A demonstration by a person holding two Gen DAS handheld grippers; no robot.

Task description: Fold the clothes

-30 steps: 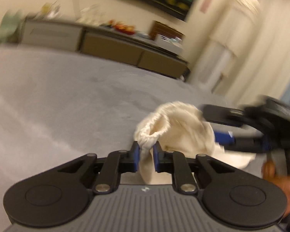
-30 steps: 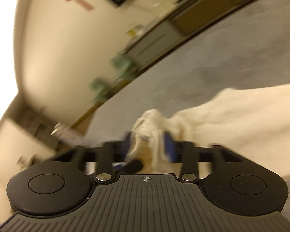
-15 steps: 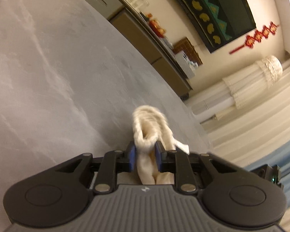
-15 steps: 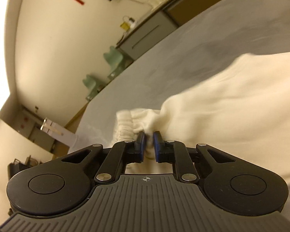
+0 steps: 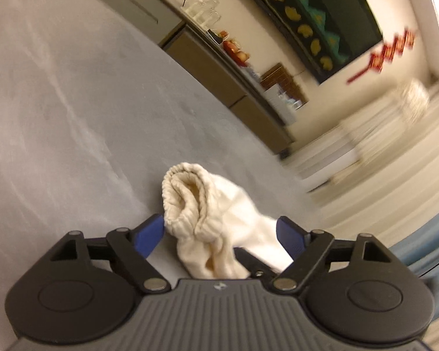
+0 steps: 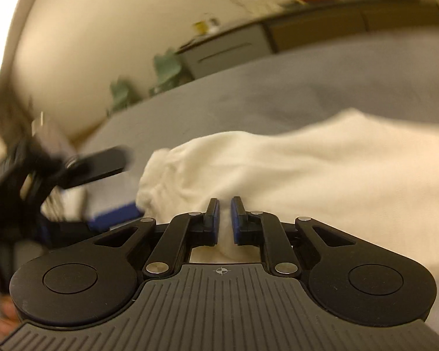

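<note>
Left jaws spread; right jaws pinch cream garment (image 6: 292, 169).

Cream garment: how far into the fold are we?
Early. Done: the cream garment is laid on the grey surface, no finished fold visible. In hand: right gripper pinches cloth near the elastic waistband; left gripper is open around it. Left: all the folding.
</note>
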